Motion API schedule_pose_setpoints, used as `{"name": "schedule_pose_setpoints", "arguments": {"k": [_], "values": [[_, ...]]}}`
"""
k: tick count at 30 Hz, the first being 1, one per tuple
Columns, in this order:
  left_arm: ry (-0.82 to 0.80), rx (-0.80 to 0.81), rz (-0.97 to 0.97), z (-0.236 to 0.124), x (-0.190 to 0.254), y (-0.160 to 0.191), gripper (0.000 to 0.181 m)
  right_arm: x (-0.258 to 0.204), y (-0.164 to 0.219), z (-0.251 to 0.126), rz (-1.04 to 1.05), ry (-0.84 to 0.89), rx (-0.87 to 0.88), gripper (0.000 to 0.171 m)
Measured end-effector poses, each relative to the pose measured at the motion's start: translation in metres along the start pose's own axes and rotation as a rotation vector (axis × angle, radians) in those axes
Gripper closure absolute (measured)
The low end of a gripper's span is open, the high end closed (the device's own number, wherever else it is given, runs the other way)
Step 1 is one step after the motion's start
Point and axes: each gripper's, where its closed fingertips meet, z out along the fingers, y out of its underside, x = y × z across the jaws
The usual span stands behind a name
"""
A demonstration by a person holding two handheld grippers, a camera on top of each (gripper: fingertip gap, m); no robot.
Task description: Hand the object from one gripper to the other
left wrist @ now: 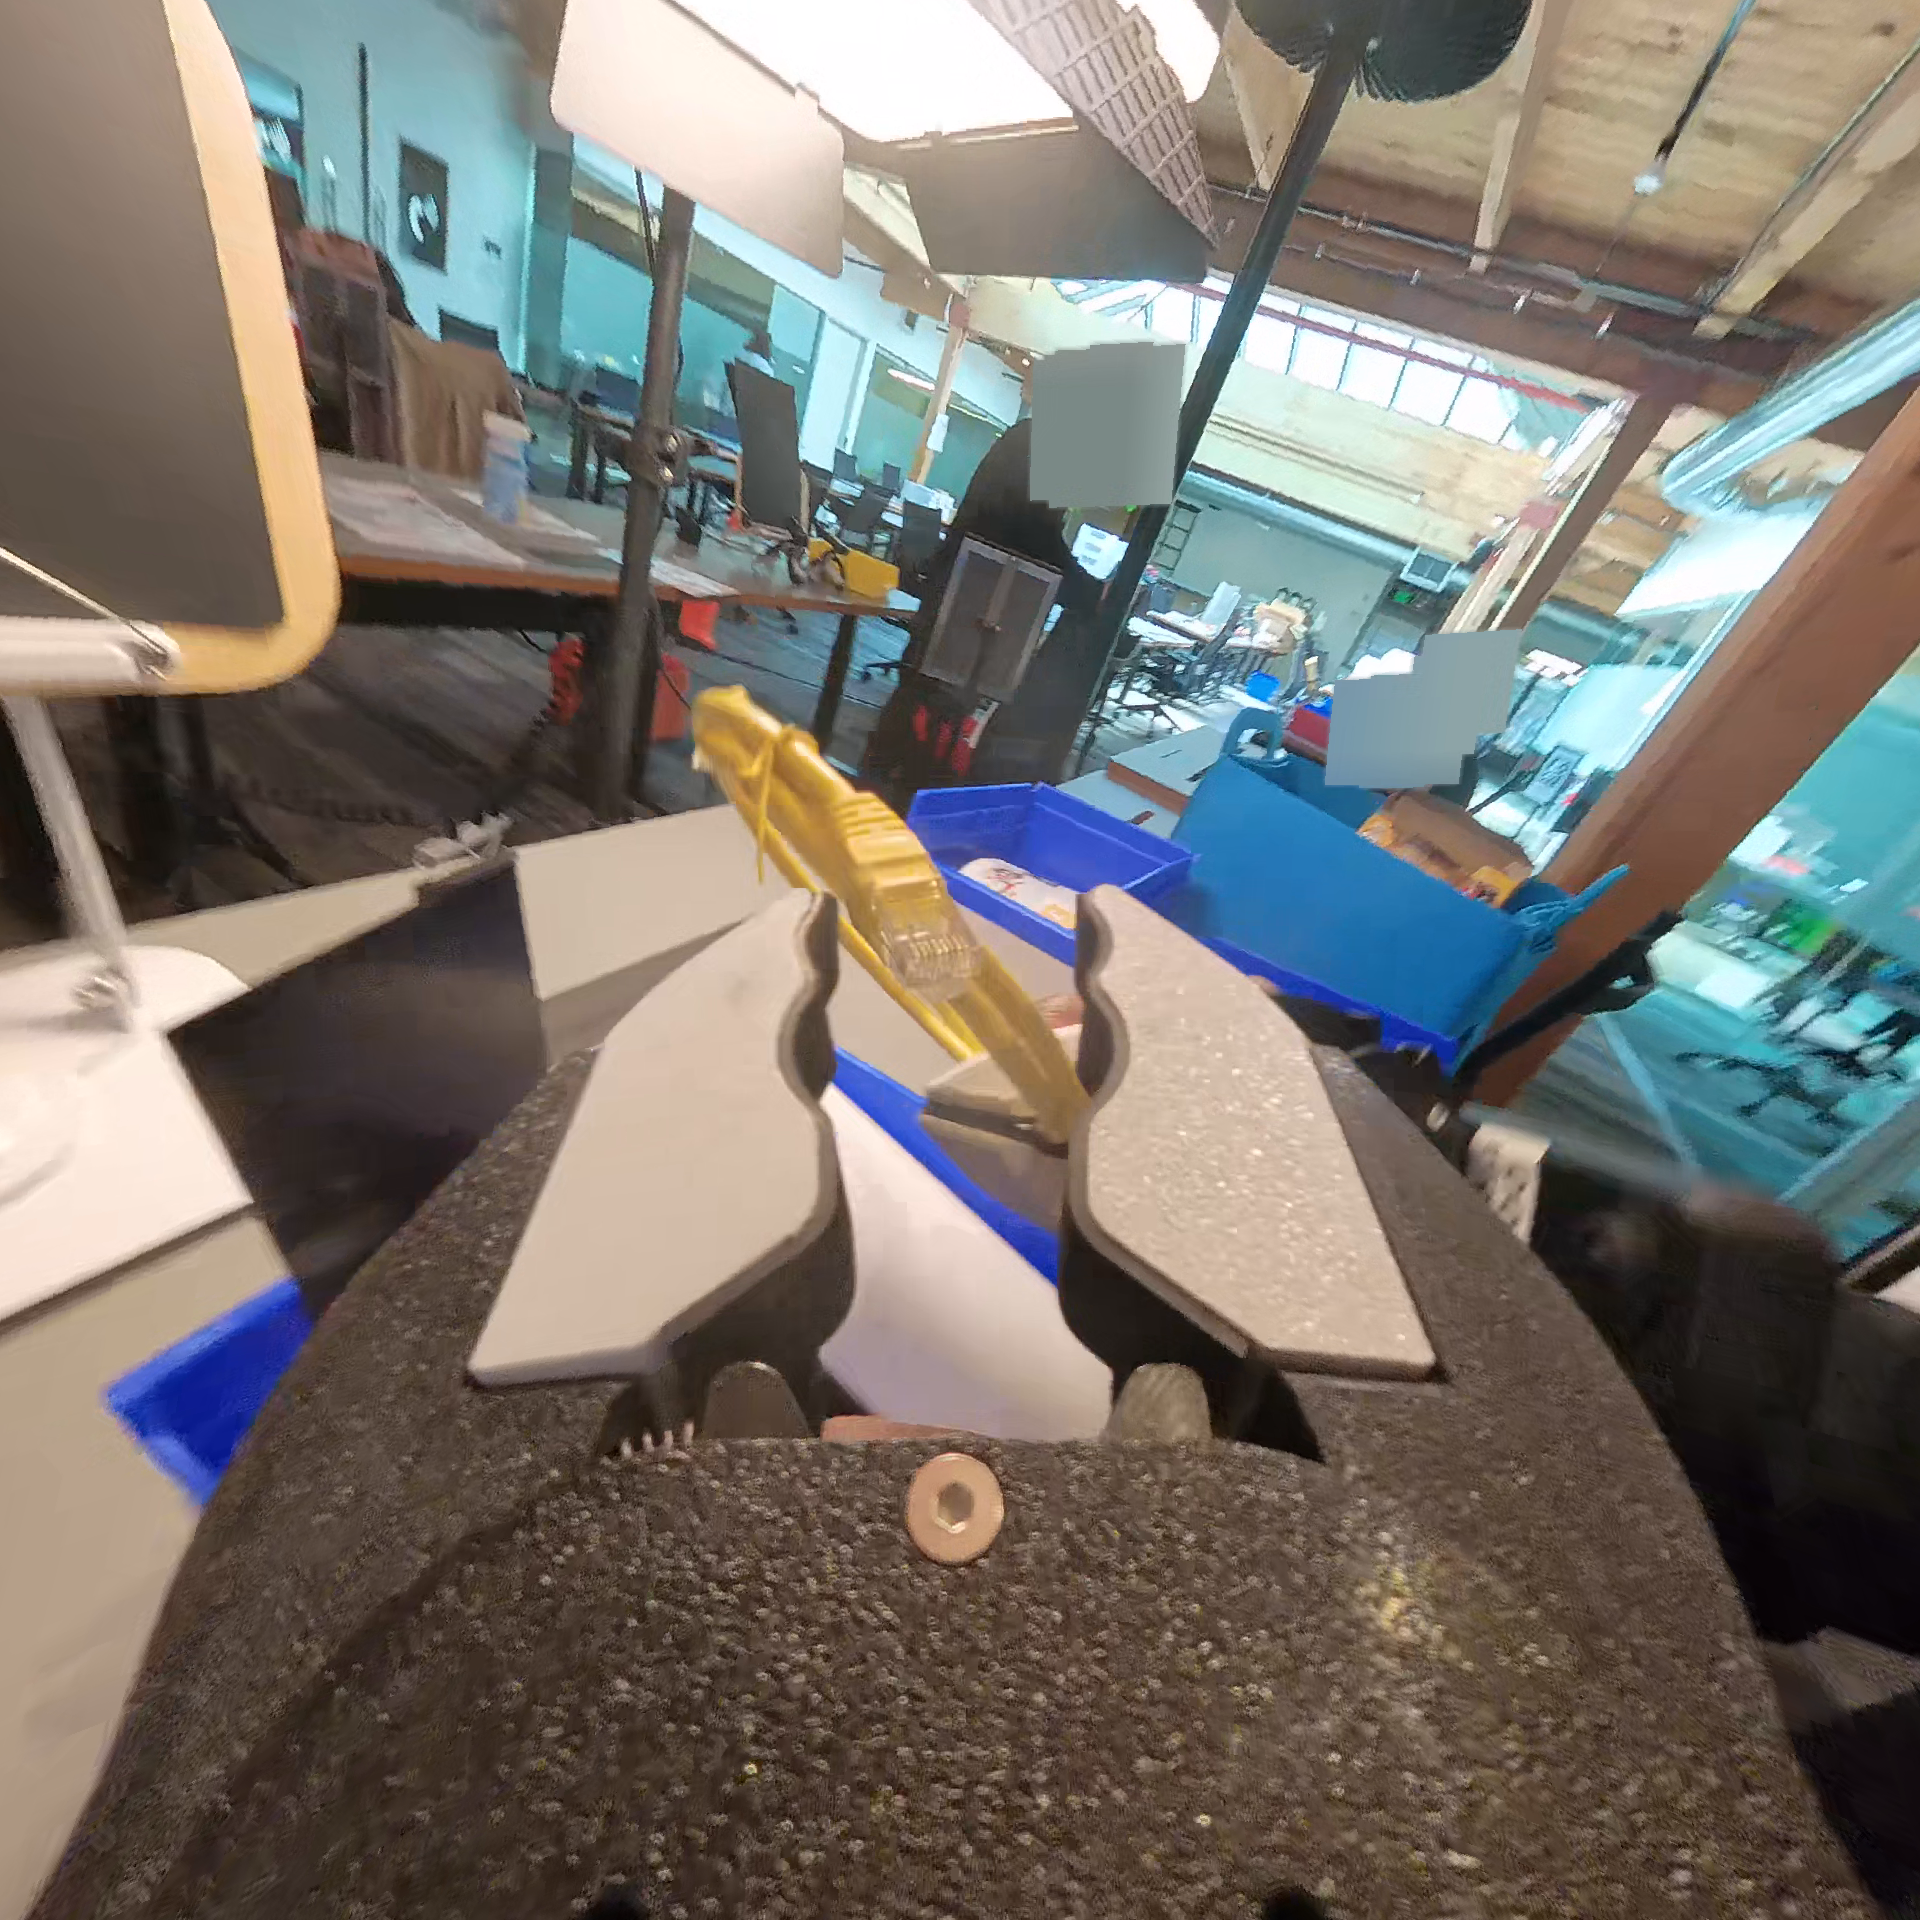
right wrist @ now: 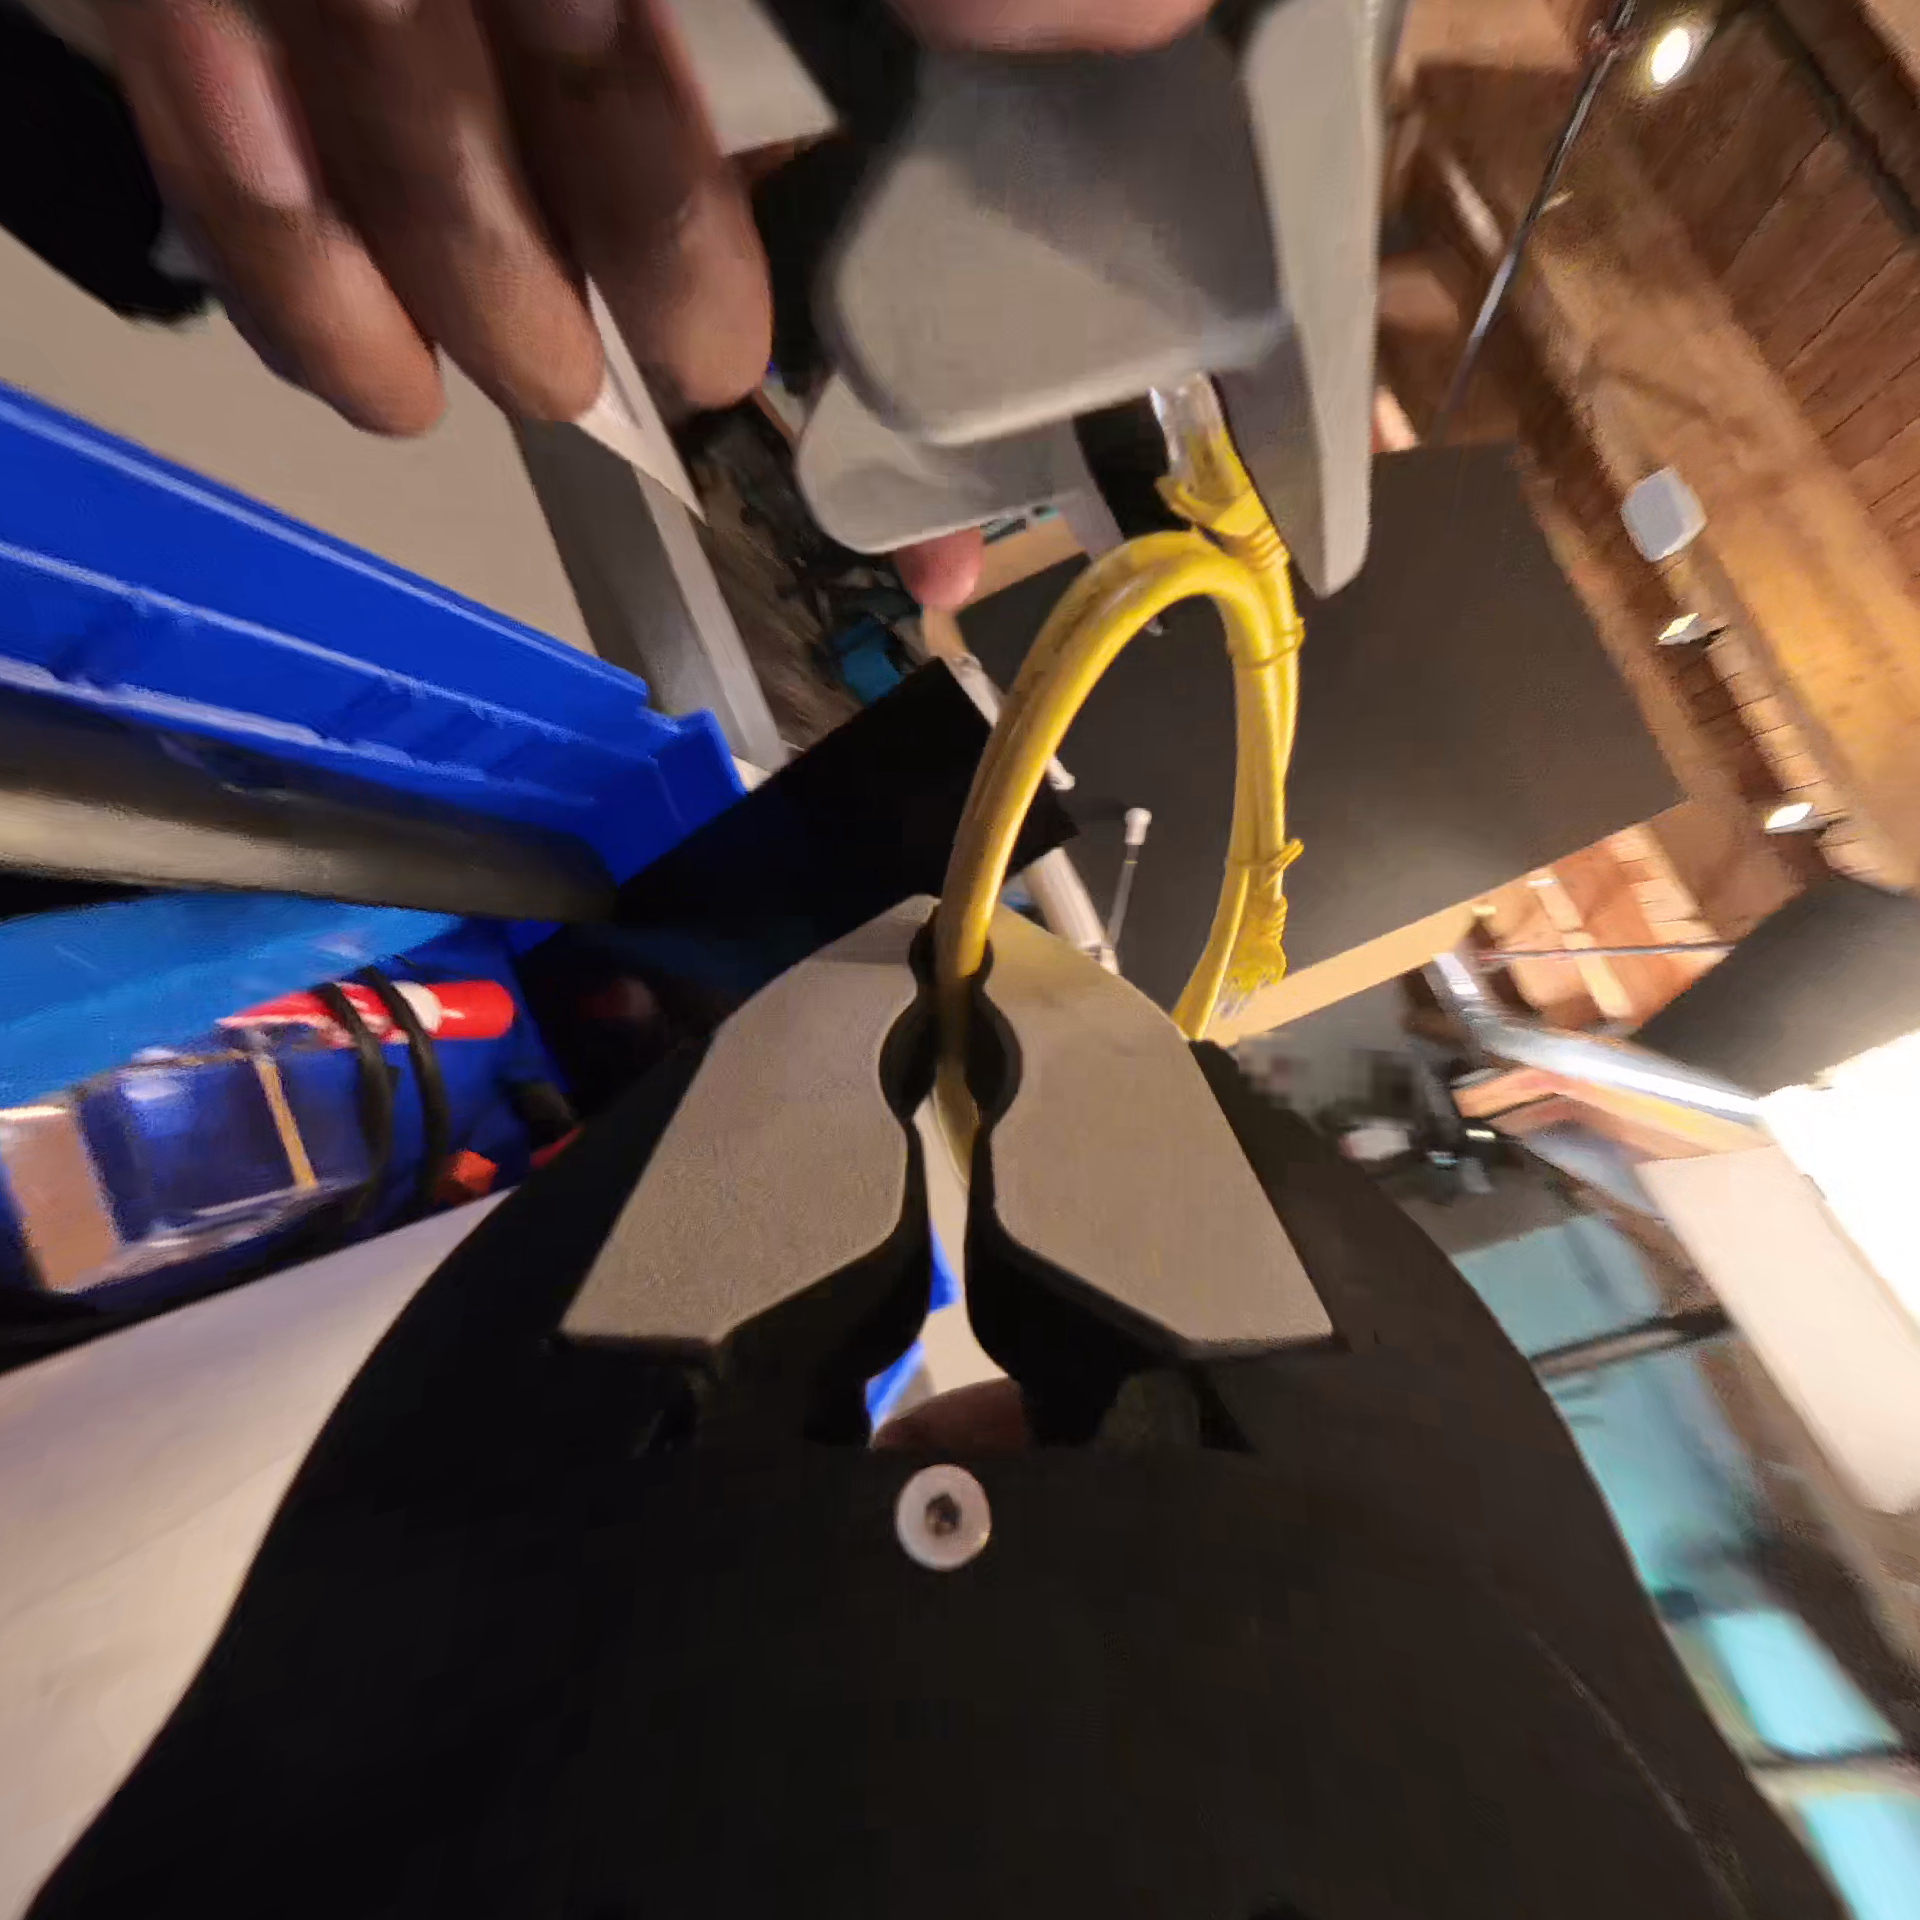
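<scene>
Mid-handover: our right gripper (right wrist: 951, 971) pinches the yellow Ethernet cable (right wrist: 1039, 675); our left gripper (left wrist: 951, 940), jaws spread around its plug, must probably close next.

Taking the cable (left wrist: 883, 883) as my landmark: in my left wrist view it sits between my left gripper (left wrist: 951, 935) fingers, sticking up and away past the tips. A bin (left wrist: 1049, 847) lies right behind it, a bigger box (left wrist: 1351, 883) to its right, a desk (left wrist: 468, 540) far behind on the left. In my right wrist view, my right gripper (right wrist: 961, 971) is around the cable's (right wrist: 1013, 727) near end, the left gripper (right wrist: 1195, 416) at its far end, a hand (right wrist: 416, 187) up left of it.
</scene>
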Motion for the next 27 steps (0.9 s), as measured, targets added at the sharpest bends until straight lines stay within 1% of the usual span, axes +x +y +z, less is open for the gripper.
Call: {"name": "schedule_pose_setpoints", "arguments": {"k": [1, 3, 5, 7, 10, 13, 15, 17, 18, 19, 20, 21, 22, 23, 25, 27], "values": [[-0.013, 0.006, 0.063, -0.003, -0.005, -0.002, 0.13, -0.003, -0.002, 0.0, 0.077, -0.055, 0.03, 0.171], [-0.004, 0.011, 0.193, -0.011, -0.009, -0.003, 0.127, -0.009, -0.008, -0.004, 0.22, -0.174, 0.099, 0.171], [0.007, 0.012, 0.295, -0.019, -0.012, -0.003, 0.114, -0.012, -0.015, -0.008, 0.366, -0.278, 0.153, 0.171], [0.058, 0.026, 0.388, -0.029, -0.008, -0.005, 0.107, -0.016, -0.028, -0.018, 0.504, -0.419, 0.241, 0.171], [0.146, 0.047, 0.503, -0.044, 0.001, -0.004, 0.103, -0.019, -0.042, -0.037, 0.665, -0.623, 0.348, 0.171], [0.181, 0.03, 0.559, -0.054, -0.001, 0.001, 0.102, -0.016, -0.054, -0.058, 0.762, -0.78, 0.466, 0.171], [0.203, 0.023, 0.542, -0.057, -0.003, 0.005, 0.103, -0.013, -0.06, -0.07, 0.825, -0.872, 0.53, 0.171], [0.291, -0.003, 0.5, -0.057, 0.005, 0.016, 0.114, -0.013, -0.068, -0.084, 0.893, -0.996, 0.584, 0.171], [0.345, -0.031, 0.481, -0.057, 0.011, 0.025, 0.12, -0.013, -0.07, -0.087, 0.905, -1.026, 0.595, 0.171], [0.399, -0.065, 0.465, -0.057, 0.016, 0.035, 0.129, -0.012, -0.07, -0.087, 0.911, -1.026, 0.597, 0.171], [0.433, -0.098, 0.455, -0.055, 0.019, 0.044, 0.142, -0.011, -0.069, -0.085, 0.923, -1.015, 0.592, 0.171], [0.423, -0.121, 0.453, -0.052, 0.016, 0.051, 0.154, -0.009, -0.067, -0.081, 0.944, -0.995, 0.576, 0.171], [0.382, -0.142, 0.455, -0.047, 0.008, 0.053, 0.171, -0.007, -0.063, -0.074, 0.962, -0.957, 0.547, 0.171], [0.341, -0.162, 0.431, -0.043, 0.0, 0.055, 0.171, -0.004, -0.056, -0.065, 0.978, -0.892, 0.504, 0.169], [0.272, -0.171, 0.322, -0.038, -0.015, 0.05, 0.171, 0.007, -0.036, -0.041, 0.991, -0.712, 0.382, 0.16], [0.222, -0.158, 0.223, -0.037, -0.025, 0.042, 0.172, 0.019, -0.014, -0.023, 0.913, -0.504, 0.279, 0.133]]}}
